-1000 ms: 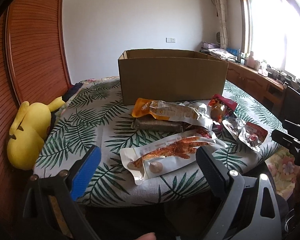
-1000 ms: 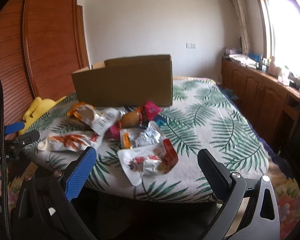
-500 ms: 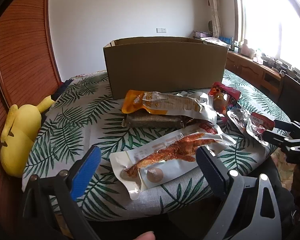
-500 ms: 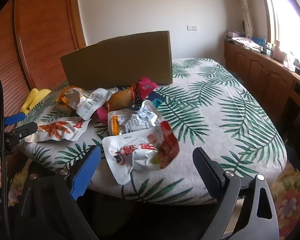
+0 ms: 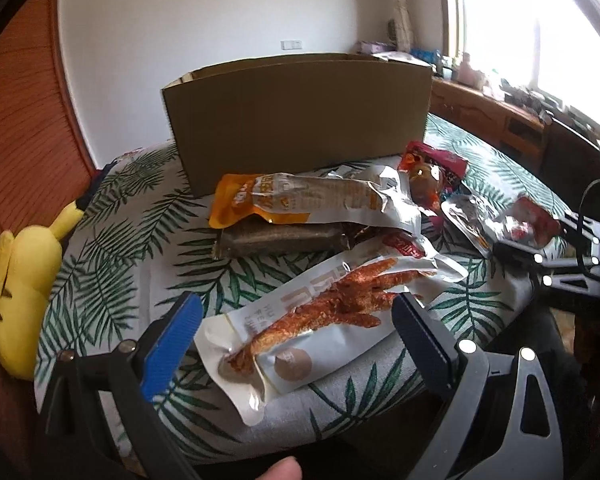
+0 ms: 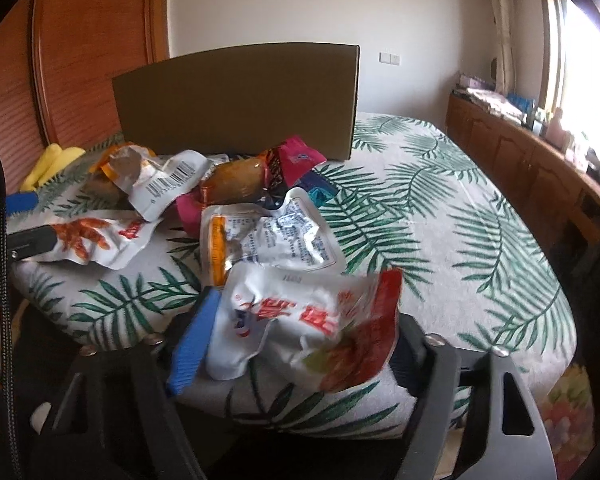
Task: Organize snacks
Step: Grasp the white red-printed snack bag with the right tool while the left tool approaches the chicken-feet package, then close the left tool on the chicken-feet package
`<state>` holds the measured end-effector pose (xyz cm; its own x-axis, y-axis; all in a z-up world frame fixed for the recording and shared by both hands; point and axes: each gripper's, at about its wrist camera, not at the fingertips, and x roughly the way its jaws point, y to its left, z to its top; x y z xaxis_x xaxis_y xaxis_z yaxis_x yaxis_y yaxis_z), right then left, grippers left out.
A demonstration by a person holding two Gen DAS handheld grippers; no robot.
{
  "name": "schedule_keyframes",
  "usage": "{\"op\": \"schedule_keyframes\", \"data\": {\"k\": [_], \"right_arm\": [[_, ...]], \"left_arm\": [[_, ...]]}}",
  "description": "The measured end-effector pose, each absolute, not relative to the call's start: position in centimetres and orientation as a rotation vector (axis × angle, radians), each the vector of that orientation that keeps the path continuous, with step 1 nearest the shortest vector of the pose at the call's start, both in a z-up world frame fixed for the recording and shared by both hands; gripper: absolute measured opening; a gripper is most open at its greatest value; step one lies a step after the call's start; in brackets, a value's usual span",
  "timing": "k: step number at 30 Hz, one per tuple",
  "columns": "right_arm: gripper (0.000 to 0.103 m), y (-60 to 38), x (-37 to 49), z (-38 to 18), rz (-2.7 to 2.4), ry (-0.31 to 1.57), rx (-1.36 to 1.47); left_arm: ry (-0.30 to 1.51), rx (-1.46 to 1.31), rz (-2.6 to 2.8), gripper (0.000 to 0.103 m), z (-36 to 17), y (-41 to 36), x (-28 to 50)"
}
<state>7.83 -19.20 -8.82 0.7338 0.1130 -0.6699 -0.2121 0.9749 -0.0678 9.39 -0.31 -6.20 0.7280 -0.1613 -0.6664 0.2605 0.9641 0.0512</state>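
Palm-print bedspread (image 6: 440, 216), cardboard box (image 5: 300, 120), wooden wardrobe (image 6: 92, 40), bright window (image 5: 532, 36)

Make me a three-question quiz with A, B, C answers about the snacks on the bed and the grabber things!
1. Where is the cardboard box?
A. Behind the snack pile
B. On the floor
C. On top of the snacks

2. What colour is the plush toy at the bed's edge?
A. Green
B. Yellow
C. Purple

3. What is the right hand-held gripper doing?
A. Lying inside the box
B. Hanging wide open over bare bedspread
C. Closing around the red-and-white snack packet

Answers:
1 A: the box stands past the packets on the bedspread.
2 B: it is bright yellow.
3 C: the packet sits crumpled between its fingers, while the left hand-held gripper is open around the chicken-foot packet.
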Motion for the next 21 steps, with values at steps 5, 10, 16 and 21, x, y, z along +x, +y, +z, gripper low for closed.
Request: {"op": "schedule_keyframes", "data": {"k": [5,10,16,21], "right_arm": [[0.066,-19.9,8.2,-8.7,0.183,0.724,-0.144],[0.065,-20.9,9.2,-8.6,0.177,0.732,-0.136],[0.065,-21.4,9.5,-8.7,0.177,0.733,-0.143],[0.065,-21.4,9.5,-8.7,0.177,0.731,-0.143]], "left_arm": [[0.764,0.174,-0.306,0.096,-6.2,-0.7,10.4],[0.781,0.243,-0.341,0.096,-6.5,-1.8,11.0],[0.804,0.302,-0.397,0.096,-6.6,-2.7,11.2],[0.805,0.346,-0.423,0.096,-6.5,-3.5,10.7]]}}
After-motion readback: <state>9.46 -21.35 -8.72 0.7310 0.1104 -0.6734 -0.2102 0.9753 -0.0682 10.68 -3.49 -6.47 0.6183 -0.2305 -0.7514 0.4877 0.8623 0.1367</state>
